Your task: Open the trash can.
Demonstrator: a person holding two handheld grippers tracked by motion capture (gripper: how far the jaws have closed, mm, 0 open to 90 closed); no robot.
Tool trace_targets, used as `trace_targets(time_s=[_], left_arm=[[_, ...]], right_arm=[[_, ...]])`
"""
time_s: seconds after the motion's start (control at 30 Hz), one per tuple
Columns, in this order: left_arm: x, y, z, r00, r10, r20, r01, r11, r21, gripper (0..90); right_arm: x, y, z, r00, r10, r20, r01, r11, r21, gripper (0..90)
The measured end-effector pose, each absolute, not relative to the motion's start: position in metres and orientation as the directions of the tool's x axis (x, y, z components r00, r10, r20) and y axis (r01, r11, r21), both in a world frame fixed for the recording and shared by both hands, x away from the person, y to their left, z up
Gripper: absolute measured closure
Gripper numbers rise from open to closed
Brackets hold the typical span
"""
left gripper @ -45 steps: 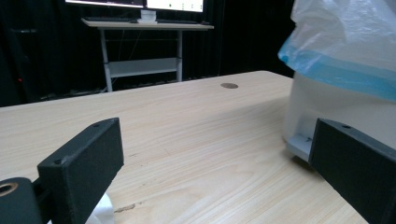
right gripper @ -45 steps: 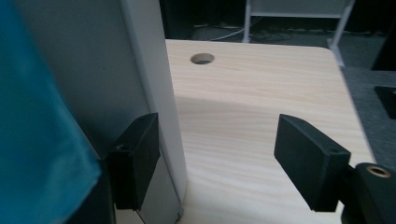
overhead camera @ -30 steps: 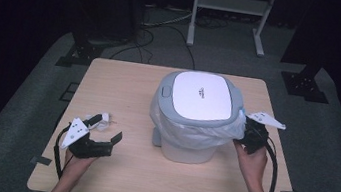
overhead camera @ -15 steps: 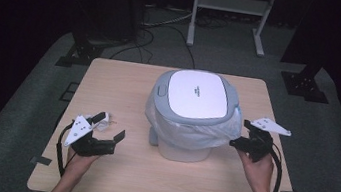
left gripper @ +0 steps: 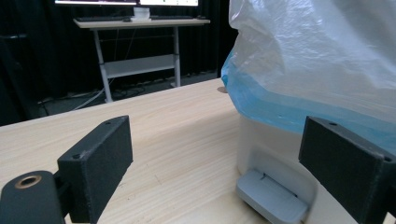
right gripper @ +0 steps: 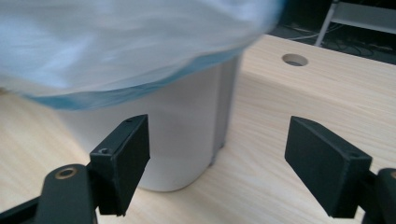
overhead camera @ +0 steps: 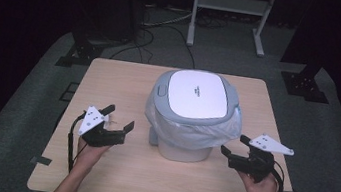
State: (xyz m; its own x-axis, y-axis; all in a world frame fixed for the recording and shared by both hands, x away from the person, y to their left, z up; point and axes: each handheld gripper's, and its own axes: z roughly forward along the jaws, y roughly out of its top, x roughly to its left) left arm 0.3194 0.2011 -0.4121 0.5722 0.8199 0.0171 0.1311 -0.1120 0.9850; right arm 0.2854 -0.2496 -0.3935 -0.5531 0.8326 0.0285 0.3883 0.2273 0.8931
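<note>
A white pedal bin (overhead camera: 185,148) with a grey-rimmed white lid (overhead camera: 196,93) stands mid-table, a clear bluish bag (overhead camera: 189,129) hanging over its rim. My left gripper (overhead camera: 119,119) rests open on the table to the bin's left. Its own view faces the bin's grey foot pedal (left gripper: 271,198) and the bag (left gripper: 322,56). My right gripper (overhead camera: 235,144) is held open just right of the bin's base, apart from it. The right gripper view looks at the bin's white wall (right gripper: 182,126) under the bag's edge (right gripper: 116,42), and nothing sits between the jaws.
The wooden table (overhead camera: 125,77) has a round cable hole (right gripper: 294,59) near the bin. Beyond the far edge stand a desk frame (overhead camera: 229,6) and black stand feet (overhead camera: 306,87) on a dark floor.
My right gripper has drawn back from the bag's rim, moving right and toward the near edge. The left gripper has barely shifted.
</note>
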Motion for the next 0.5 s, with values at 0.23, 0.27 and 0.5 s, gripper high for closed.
trace_targets(time_s=[0.23,0.27,0.5], left_arm=[[0.337,0.189,-0.419,0.556,0.83,0.037,0.142,-0.138,0.98,12.1],[0.34,0.188,-0.42,0.551,0.833,0.04,0.147,-0.144,0.979,12.1],[0.364,0.176,-0.423,0.523,0.851,0.049,0.164,-0.157,0.974,14.2]], right_arm=[[0.275,-0.238,-0.392,-0.599,0.8,0.026,0.381,0.257,0.888,20.8],[0.274,-0.236,-0.393,-0.604,0.797,0.024,0.381,0.261,0.887,20.8],[0.274,-0.229,-0.397,-0.603,0.798,-0.008,0.378,0.294,0.878,20.9]])
